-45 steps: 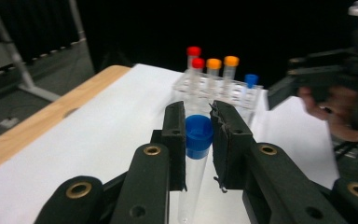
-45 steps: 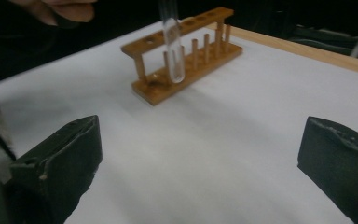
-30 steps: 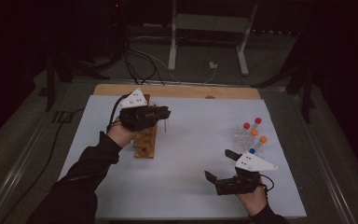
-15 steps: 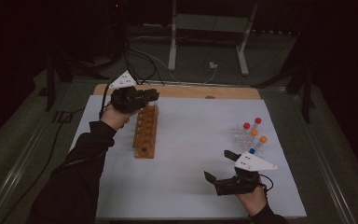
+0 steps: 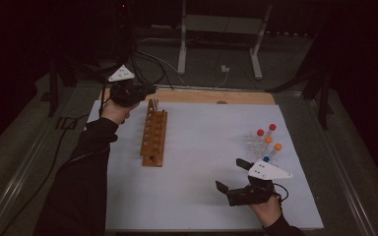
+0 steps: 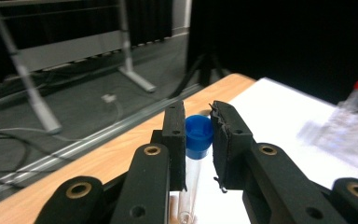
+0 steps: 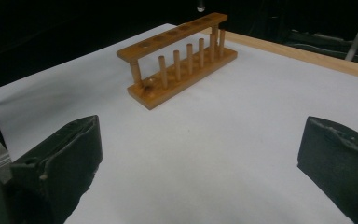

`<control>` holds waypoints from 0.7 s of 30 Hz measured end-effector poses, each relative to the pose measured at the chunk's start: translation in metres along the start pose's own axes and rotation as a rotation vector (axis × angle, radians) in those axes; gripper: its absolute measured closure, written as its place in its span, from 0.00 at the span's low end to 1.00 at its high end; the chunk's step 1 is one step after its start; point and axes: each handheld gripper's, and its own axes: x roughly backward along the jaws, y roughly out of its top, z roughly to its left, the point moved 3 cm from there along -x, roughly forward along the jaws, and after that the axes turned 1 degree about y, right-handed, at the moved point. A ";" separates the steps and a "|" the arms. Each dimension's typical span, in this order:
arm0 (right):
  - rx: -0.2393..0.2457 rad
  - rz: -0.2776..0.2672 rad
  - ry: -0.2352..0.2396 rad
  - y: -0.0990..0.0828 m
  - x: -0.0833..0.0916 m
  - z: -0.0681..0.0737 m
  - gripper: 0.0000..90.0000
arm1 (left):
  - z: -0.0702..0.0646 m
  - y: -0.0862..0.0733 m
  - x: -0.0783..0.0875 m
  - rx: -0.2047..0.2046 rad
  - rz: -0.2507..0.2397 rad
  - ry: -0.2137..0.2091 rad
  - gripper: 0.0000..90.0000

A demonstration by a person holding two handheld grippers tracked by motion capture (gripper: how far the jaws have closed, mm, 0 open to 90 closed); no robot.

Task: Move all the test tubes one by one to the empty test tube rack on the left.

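blue-capped clear test tube [image 6: 193, 154] sits clamped in the left gripper [image 5: 145, 90], which has carried it from mid-rack to the far end of the wooden test-tube rack [image 5: 154, 137]; insertion looks next. right gripper [image 5: 231, 177] waits near-right, jaws wide apart.

A clear tube [image 6: 189, 179] with a blue cap [image 6: 198, 135] sits between black jaws, the rack [image 5: 154, 138] is orange-brown wood, the sheet [image 5: 202, 187] is white, and the far tubes [image 5: 266, 142] wear red, orange and blue caps.
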 end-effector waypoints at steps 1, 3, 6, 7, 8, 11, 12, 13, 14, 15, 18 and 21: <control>0.000 0.001 -0.002 0.000 0.000 0.000 0.00 | 0.003 -0.001 -0.002 0.002 0.001 0.011 0.86; -0.006 0.001 0.002 -0.001 -0.001 -0.001 0.00 | 0.010 -0.004 -0.006 0.020 0.000 0.019 0.86; -0.007 0.002 0.006 -0.001 -0.001 -0.001 0.00 | 0.018 -0.010 -0.012 0.031 0.008 0.048 0.86; -0.007 0.003 0.006 -0.002 -0.001 -0.001 0.00 | 0.020 -0.012 -0.015 0.034 0.012 0.060 0.86; -0.007 0.007 0.009 -0.002 -0.001 -0.001 0.00 | 0.022 -0.015 -0.018 0.036 0.017 0.073 0.86; -0.006 0.008 0.010 -0.003 -0.001 -0.001 0.00 | 0.025 -0.024 -0.025 0.051 0.027 0.079 0.86; -0.009 0.007 0.010 -0.003 -0.001 -0.002 0.00 | 0.026 -0.026 -0.027 0.061 0.027 0.073 0.86; -0.009 0.007 0.010 -0.003 -0.001 -0.002 0.00 | 0.026 -0.029 -0.029 0.072 0.029 0.072 0.86; -0.012 0.007 0.011 -0.003 -0.001 -0.002 0.00 | 0.025 -0.032 -0.031 0.067 0.031 0.080 0.86; -0.016 0.008 0.012 -0.003 -0.001 -0.003 0.00 | 0.025 -0.035 -0.032 0.076 0.032 0.072 0.86; -0.015 0.010 0.016 -0.003 -0.001 -0.002 0.00 | 0.025 -0.045 -0.037 0.084 0.047 0.073 0.86; -0.013 0.013 0.018 -0.004 -0.001 -0.002 0.00 | 0.024 -0.053 -0.041 0.073 0.076 0.079 0.86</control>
